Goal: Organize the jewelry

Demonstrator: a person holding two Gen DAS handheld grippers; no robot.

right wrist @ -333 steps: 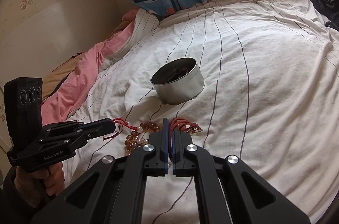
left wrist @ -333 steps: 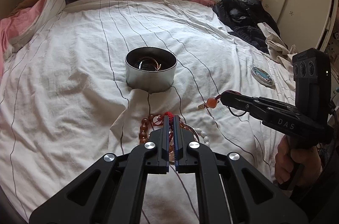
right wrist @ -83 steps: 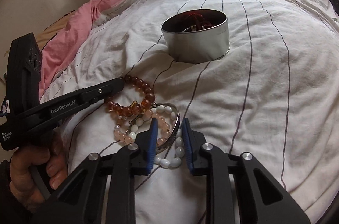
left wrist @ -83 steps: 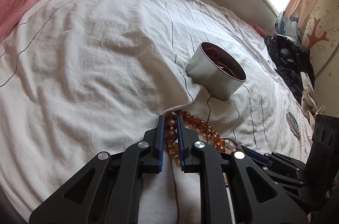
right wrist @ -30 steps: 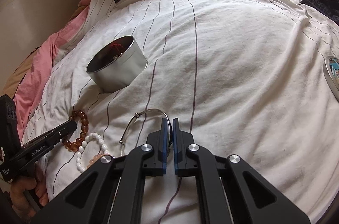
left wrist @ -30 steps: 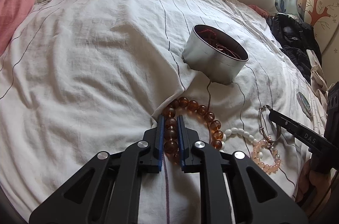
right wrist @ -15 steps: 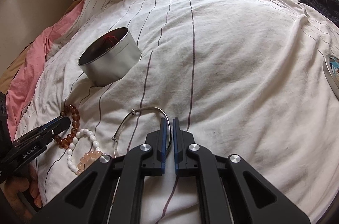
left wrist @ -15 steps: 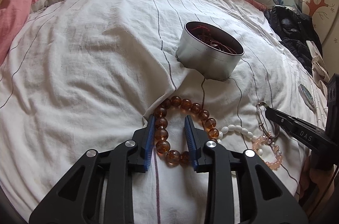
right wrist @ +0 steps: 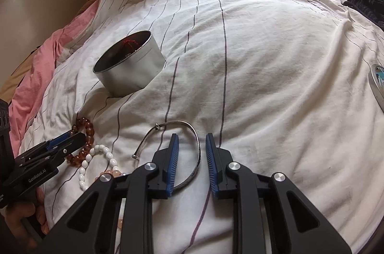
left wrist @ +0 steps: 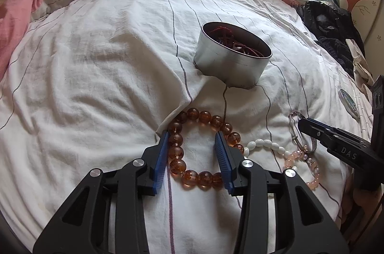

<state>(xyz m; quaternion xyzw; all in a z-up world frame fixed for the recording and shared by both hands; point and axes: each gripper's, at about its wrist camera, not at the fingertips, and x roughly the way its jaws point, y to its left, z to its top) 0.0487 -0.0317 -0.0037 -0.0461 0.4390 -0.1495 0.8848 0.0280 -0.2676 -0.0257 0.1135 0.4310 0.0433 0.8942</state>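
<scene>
An amber bead bracelet (left wrist: 176, 151) lies on the striped white sheet, its loop partly between the fingers of my left gripper (left wrist: 193, 154). Those jaws are opening and neither pad presses the beads. A thin silver bangle (right wrist: 189, 125) lies flat, one arc running between the fingers of my right gripper (right wrist: 192, 155), whose jaws are opening too, clear of the metal. A white bead bracelet (left wrist: 266, 143) and a pink one (left wrist: 309, 165) lie between the two. A round metal tin (left wrist: 231, 64) holding red cords sits further up the bed.
A round disc (right wrist: 378, 83) lies at the right edge of the bed. Dark clothes (left wrist: 328, 25) are heaped at the far right. A pink blanket (left wrist: 21, 4) is bunched on the left. A hand (right wrist: 16, 213) holds the left gripper's handle.
Both pairs of jaws have spread apart. The left has let go of the amber beads and the right has let go of the silver bangle. Both pieces stay on the sheet.
</scene>
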